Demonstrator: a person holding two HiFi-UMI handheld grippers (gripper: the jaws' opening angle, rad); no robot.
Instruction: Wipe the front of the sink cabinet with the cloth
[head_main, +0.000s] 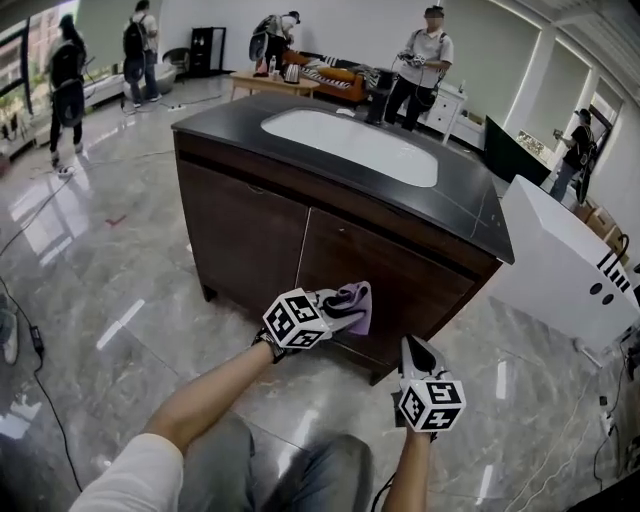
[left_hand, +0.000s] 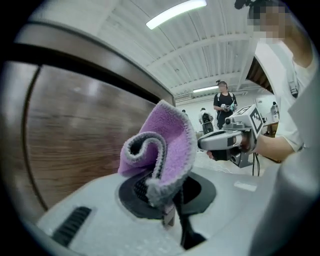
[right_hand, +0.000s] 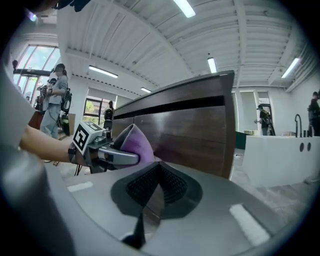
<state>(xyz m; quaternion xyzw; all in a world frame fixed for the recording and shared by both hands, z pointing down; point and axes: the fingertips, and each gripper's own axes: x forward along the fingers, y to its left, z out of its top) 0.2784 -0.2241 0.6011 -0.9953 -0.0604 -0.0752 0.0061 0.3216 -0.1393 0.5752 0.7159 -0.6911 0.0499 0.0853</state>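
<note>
- fingers (left_hand: 142, 187) of the left gripper (left_hand: 160, 194), in its own view, are clamped on one purple cloth (left_hand: 172, 145). it stands folded up out of them, just beside the sink cabinet (left_hand: 75, 130) front; contact with the wood cannot be made out.
- same view: the right gripper (left_hand: 205, 143) hangs beyond, and one person (left_hand: 224, 102) stands far off.
- right gripper view: its two pads (right_hand: 172, 185) meet with nothing between them. the cabinet's corner is ahead.
- head view: one cabinet with two doors and one white basin (head_main: 350, 145) in a dark top. the cloth is at the right door. five people are about the room. the floor (head_main: 100, 260) is glossy grey marble. a white unit (head_main: 560, 260) is cut off at the right.
</note>
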